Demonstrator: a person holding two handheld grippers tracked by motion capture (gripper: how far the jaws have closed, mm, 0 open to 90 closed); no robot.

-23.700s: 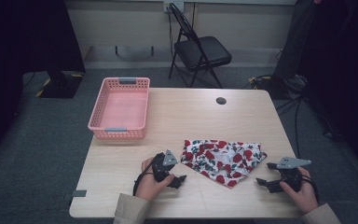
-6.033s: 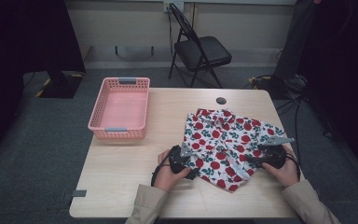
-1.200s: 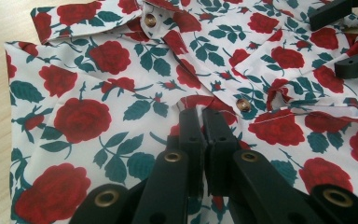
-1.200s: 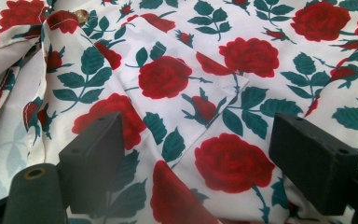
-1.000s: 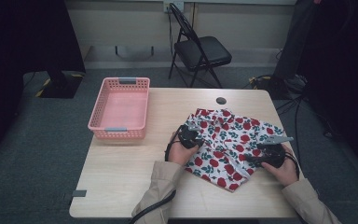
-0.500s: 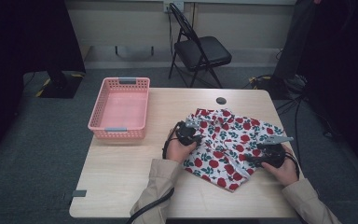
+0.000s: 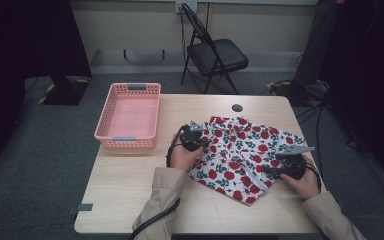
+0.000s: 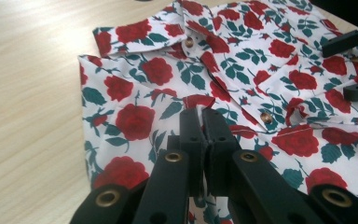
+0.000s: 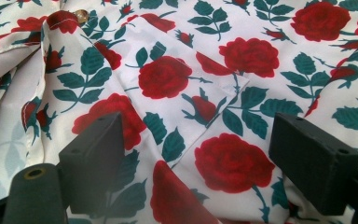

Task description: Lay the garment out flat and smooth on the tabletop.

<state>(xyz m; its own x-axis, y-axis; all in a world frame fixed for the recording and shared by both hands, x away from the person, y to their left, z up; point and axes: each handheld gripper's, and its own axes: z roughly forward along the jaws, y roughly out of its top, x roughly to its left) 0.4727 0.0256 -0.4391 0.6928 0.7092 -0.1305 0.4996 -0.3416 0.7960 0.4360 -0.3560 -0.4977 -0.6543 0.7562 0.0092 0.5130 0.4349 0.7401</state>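
Left gripper (image 8: 200, 122): fingers pinched shut on the rose-print shirt (image 7: 245, 150) edge, cloth spreading ahead and to their right. Right gripper (image 9: 209, 158): fingers wide open, holding nothing, shirt flat on table (image 7: 130, 185) between them.

A light wooden table (image 7: 130, 195) carries three things. The rose-print shirt (image 7: 250, 150) lies spread over its right half, reaching close to the near right edge. Well to the left of the shirt, at the table's far left corner, stands a pink plastic basket (image 7: 128, 116). Just beyond the shirt's far edge, near the table's back edge, sits a small dark round disc (image 7: 237, 107).
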